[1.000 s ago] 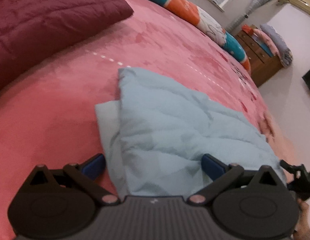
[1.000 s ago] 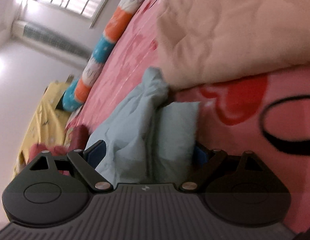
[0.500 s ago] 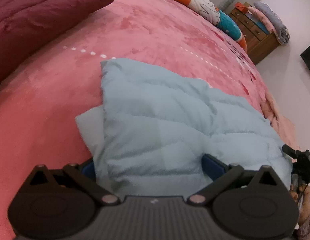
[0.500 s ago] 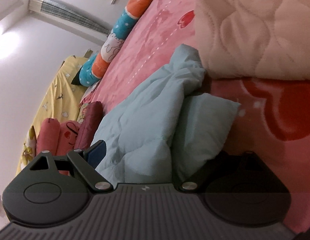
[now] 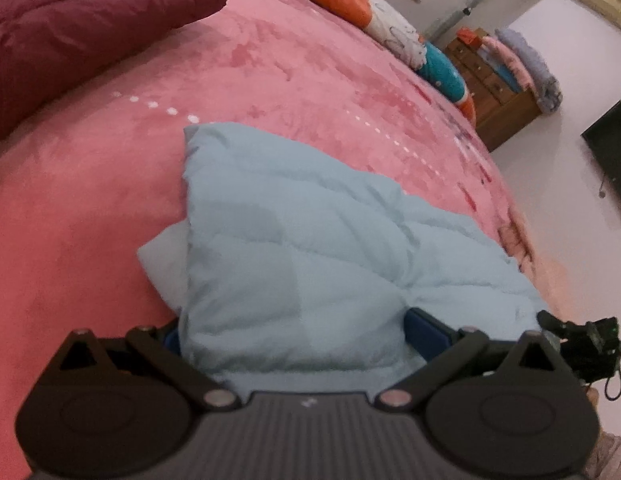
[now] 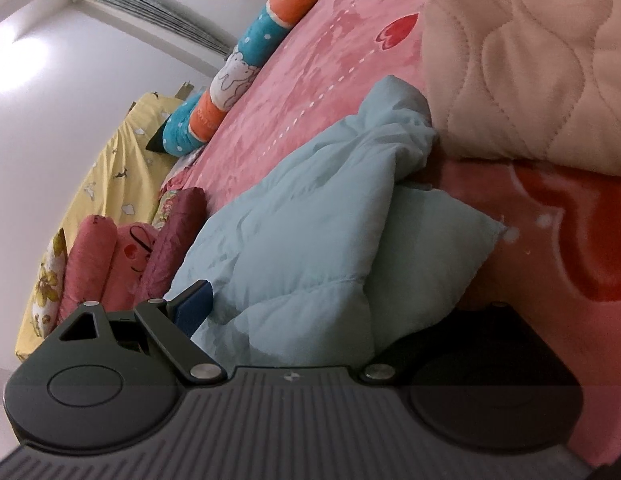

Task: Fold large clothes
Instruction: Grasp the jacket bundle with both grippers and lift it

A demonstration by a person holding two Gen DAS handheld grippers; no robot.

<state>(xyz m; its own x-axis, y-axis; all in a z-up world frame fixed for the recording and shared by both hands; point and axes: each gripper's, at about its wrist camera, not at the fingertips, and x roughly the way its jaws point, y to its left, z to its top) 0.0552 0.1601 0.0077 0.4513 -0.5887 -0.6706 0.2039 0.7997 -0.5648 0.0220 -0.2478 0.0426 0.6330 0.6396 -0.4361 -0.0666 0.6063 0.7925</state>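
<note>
Pale blue padded garment point(image 5: 310, 256): lies on the pink bed point(image 5: 90, 208), partly folded, a lower layer poking out at its left edge; in the left wrist view its long axis runs from the near right up to a corner pointing toward the far left
Left gripper point(image 5: 294, 332): fingers point(image 5: 426, 330) spread wide, the garment's near edge bulging between them; whether they press the cloth, I cannot tell
Right gripper point(image 6: 310, 316): one blue finger point(image 6: 194, 308) shows at the left, the other is hidden under the cloth; the garment's bunched end fills the gap between them; grip cannot be told
Edges: garment's far end, in the right wrist view, lies just beside the cream quilt point(image 6: 530, 60); the bed's right edge sits near the garment in the left wrist view, white floor point(image 5: 550, 184) beyond
Open room: bare pink bed to the left and beyond the garment, up to the maroon quilt point(image 5: 78, 24) and the patterned bolster point(image 5: 390, 32)
Beyond the bed: wooden dresser point(image 5: 502, 96) with folded bedding on top
</note>
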